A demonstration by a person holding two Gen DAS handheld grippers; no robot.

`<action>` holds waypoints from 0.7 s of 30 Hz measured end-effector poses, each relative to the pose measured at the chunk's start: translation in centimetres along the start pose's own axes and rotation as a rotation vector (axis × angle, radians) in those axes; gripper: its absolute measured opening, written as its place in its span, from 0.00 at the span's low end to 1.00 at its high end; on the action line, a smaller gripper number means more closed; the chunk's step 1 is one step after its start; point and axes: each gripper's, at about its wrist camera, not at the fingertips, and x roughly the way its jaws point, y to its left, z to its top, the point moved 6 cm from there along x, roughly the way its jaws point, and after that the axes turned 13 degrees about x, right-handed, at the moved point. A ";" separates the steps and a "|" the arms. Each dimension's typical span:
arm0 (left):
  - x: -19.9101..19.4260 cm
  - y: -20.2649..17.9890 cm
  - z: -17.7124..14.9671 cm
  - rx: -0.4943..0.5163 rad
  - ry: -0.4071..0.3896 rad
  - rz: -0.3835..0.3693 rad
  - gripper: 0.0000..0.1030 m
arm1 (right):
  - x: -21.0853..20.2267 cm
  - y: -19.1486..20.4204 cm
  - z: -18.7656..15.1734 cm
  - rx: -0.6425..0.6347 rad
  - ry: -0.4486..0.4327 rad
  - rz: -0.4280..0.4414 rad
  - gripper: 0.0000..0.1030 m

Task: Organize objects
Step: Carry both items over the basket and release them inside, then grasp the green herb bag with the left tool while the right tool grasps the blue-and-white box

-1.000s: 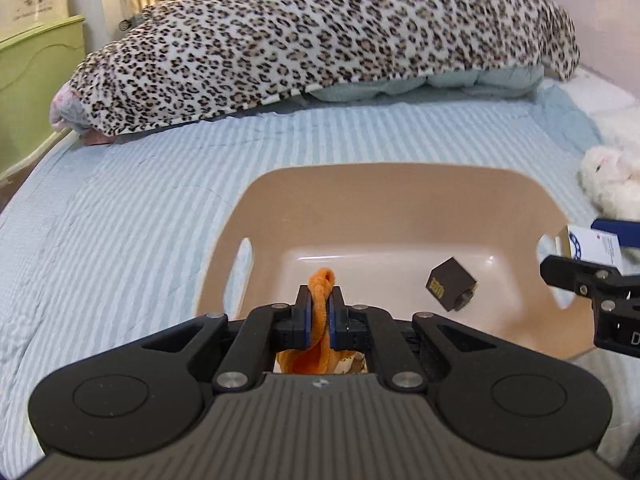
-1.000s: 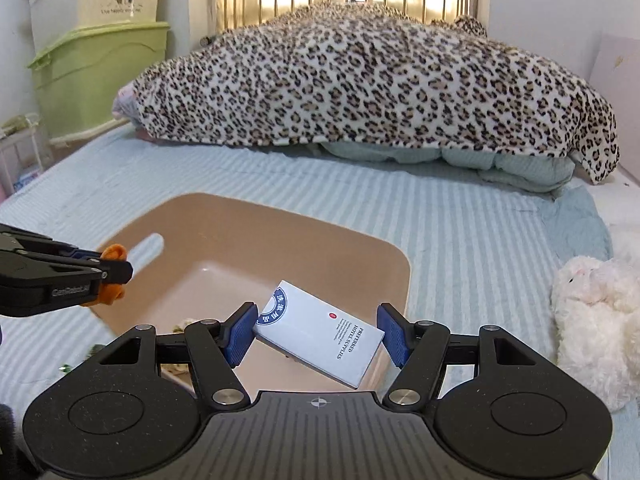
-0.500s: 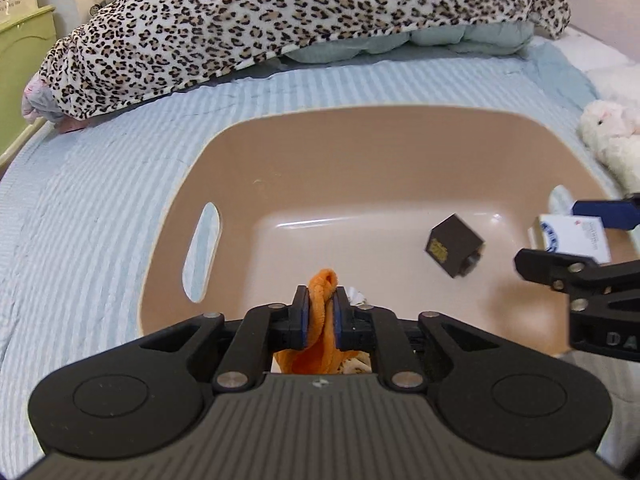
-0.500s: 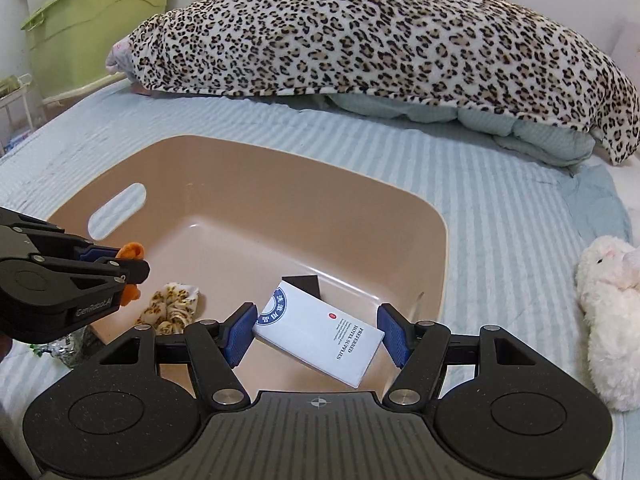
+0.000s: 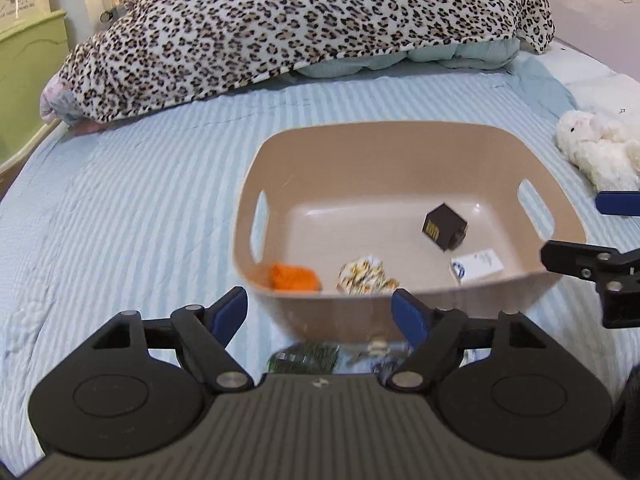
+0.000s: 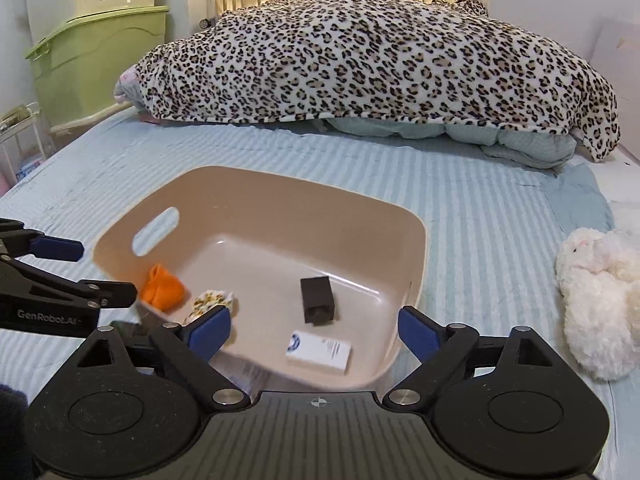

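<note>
A tan plastic basin [image 5: 400,148] [image 6: 416,264] sits on the striped bed. Inside lie an orange cloth [image 5: 294,277] [image 6: 162,291], a floral scrunchie [image 5: 366,276] [image 6: 212,302], a dark brown box [image 5: 443,227] [image 6: 318,300] and a white card box [image 5: 476,266] [image 6: 319,352]. My left gripper [image 5: 320,314] is open and empty, just in front of the basin's near wall. My right gripper [image 6: 314,328] is open and empty, over the basin's near right corner above the white box.
A white plush toy [image 5: 596,148] [image 6: 600,300] lies right of the basin. A leopard-print blanket [image 6: 360,60] is heaped at the back. Green storage bins [image 6: 92,56] stand at far left. Small dark and shiny items [image 5: 304,356] lie on the bed under my left gripper.
Both grippers opened. The orange cloth dropped from the left one and the white box from the right one into the basin. Both grippers pulled back.
</note>
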 end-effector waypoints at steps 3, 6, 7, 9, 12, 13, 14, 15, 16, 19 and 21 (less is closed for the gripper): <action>-0.3 0.6 -1.2 -0.013 0.031 -0.010 0.78 | -0.8 0.3 -1.2 0.015 0.009 0.000 0.94; -0.3 1.1 -2.4 -0.012 0.052 -0.012 0.78 | -1.0 0.7 -2.5 0.021 0.027 0.002 0.94; -0.2 1.1 -2.7 -0.008 0.060 -0.011 0.78 | -1.0 0.8 -3.0 0.022 0.037 0.002 0.94; 0.2 1.2 -3.4 -0.003 0.080 -0.011 0.78 | -0.6 1.1 -4.1 0.021 0.059 0.002 0.94; 1.0 1.1 -4.4 0.008 0.107 -0.016 0.78 | 0.4 1.6 -5.7 0.012 0.100 -0.003 0.94; 1.3 1.0 -4.7 0.014 0.115 -0.016 0.78 | 0.8 1.7 -6.1 0.010 0.112 -0.003 0.94; 1.6 0.9 -4.9 0.020 0.124 -0.018 0.78 | 1.2 1.9 -6.6 0.007 0.125 -0.003 0.94; 1.9 0.8 -5.1 0.026 0.134 -0.021 0.78 | 1.6 2.1 -7.0 0.004 0.134 -0.004 0.94; 2.3 0.7 -5.3 0.032 0.142 -0.022 0.78 | 2.0 2.3 -7.4 0.002 0.144 -0.006 0.94; 3.5 0.6 -5.8 0.045 0.168 -0.024 0.78 | 3.2 2.7 -8.4 0.005 0.174 -0.010 0.94; 4.3 0.7 -6.1 0.047 0.186 -0.025 0.78 | 3.9 2.8 -9.0 0.013 0.193 -0.007 0.94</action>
